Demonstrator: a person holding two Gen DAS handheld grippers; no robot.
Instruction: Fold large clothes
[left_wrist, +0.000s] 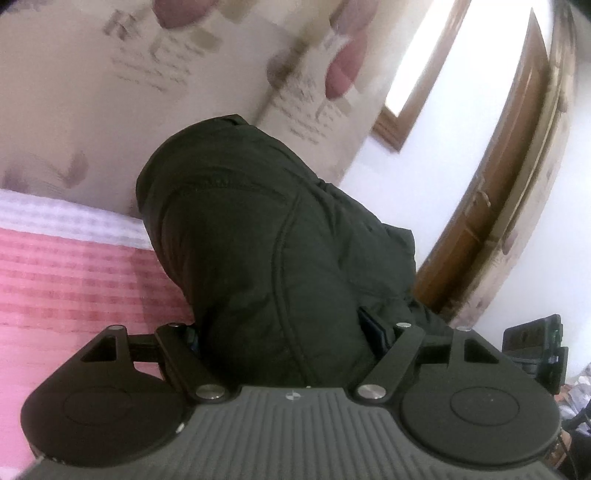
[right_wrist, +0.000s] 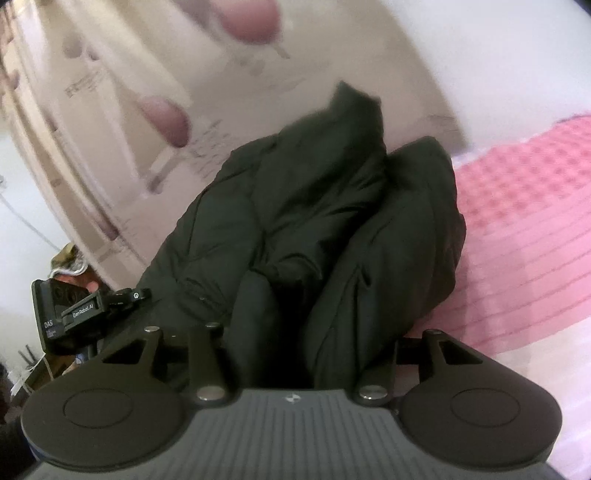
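Note:
A bulky black padded jacket (left_wrist: 258, 229) fills the gap between the fingers of my left gripper (left_wrist: 284, 332) and rises in front of the camera. Blue pads (left_wrist: 373, 330) press into its fabric on both sides, so the left gripper is shut on it. In the right wrist view the same jacket (right_wrist: 314, 206) is bunched in thick folds, lifted off the bed. My right gripper (right_wrist: 295, 343) is shut on a fold, and the fabric hides its fingertips. The two grippers hold the jacket side by side; the body of the other one shows at each view's edge (right_wrist: 70, 317).
A pink checked bed cover (left_wrist: 66, 280) lies under the jacket, also seen in the right wrist view (right_wrist: 524, 236). Behind hangs a cream curtain with flower prints (left_wrist: 110, 92). A wooden door (left_wrist: 491, 206) and a bright window (left_wrist: 417, 66) stand at the right.

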